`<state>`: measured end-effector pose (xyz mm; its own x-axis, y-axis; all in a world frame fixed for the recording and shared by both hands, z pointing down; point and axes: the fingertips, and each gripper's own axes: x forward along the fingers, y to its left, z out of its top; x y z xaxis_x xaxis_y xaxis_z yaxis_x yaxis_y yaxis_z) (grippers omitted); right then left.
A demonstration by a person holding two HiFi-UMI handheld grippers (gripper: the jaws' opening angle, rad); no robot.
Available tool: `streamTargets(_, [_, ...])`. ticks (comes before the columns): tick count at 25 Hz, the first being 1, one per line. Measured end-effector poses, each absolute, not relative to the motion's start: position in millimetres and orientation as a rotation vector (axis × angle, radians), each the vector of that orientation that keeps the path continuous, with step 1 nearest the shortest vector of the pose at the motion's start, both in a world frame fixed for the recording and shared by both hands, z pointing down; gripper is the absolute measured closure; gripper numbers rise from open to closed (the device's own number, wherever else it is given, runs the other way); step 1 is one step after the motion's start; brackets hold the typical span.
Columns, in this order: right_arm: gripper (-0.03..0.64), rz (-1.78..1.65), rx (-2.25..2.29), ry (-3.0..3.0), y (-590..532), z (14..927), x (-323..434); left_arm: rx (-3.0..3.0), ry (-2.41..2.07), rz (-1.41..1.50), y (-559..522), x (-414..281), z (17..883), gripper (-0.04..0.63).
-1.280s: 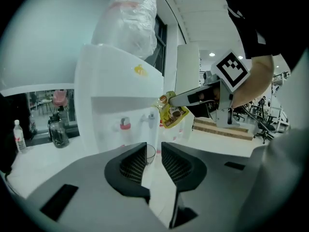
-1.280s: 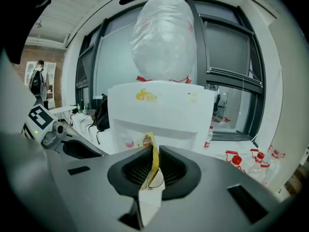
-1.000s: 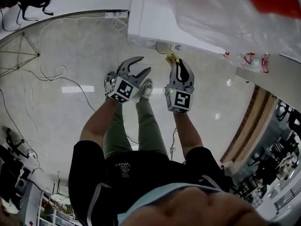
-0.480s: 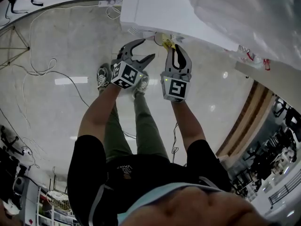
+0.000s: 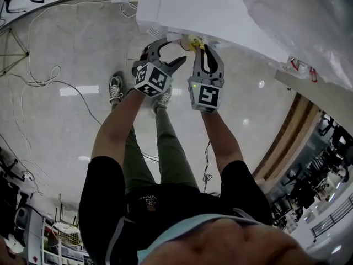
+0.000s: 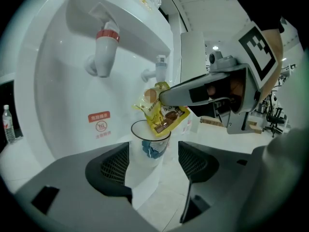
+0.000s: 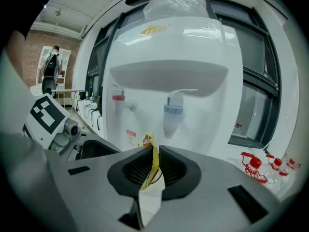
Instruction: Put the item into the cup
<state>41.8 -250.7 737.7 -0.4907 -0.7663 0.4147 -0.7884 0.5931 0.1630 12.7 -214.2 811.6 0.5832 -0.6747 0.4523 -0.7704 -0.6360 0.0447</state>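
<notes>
Both bare forearms reach side by side toward 12 o'clock. The left hand-held gripper [image 5: 175,49] has just been opening its jaws, which stand wide with the cup [image 6: 150,144] in their gap, untouched. At its 3 o'clock, the right hand-held gripper [image 5: 205,48] pinches a yellow sachet [image 7: 150,144].

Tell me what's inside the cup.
The yellow packet, pinched in the right gripper, seems to dip its lower tip past the rim of the cup. The cup's bottom is hidden by its wall.
</notes>
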Motion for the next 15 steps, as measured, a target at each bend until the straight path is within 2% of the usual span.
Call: streamTargets(15, [0.554, 0.008, 1.064, -2.367, -261.0, 770.5, 36.0, 2.667, -1.008, 0.525, -218.8, 24.4, 825.0, 0.273])
